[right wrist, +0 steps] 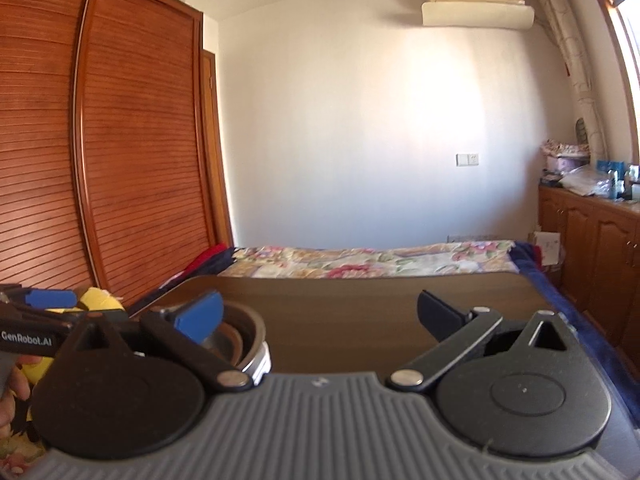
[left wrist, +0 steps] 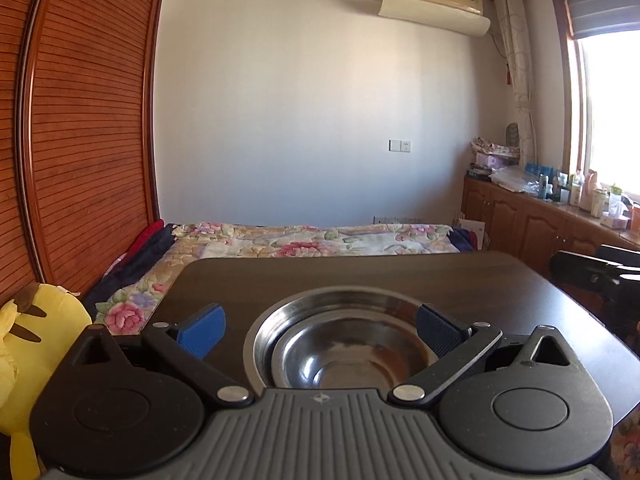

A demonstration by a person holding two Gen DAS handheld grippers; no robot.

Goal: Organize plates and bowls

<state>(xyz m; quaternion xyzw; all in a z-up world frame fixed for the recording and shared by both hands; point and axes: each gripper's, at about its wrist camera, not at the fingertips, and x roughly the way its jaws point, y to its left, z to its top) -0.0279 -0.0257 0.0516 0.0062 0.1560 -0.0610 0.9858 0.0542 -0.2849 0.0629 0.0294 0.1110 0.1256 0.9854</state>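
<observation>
Steel bowls (left wrist: 352,344) sit nested between the wide-open, empty left claw (left wrist: 320,330)

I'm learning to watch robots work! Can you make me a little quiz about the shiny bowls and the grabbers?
1. True or false: the smaller steel bowl sits inside the larger steel bowl.
2. What do the bowls stand on: A) flowered bed, B) dark wooden table, C) cabinet?
3. Fill in: the left gripper and right gripper both have their jaws ____.

Key: 1 true; 2 B; 3 open.
</observation>
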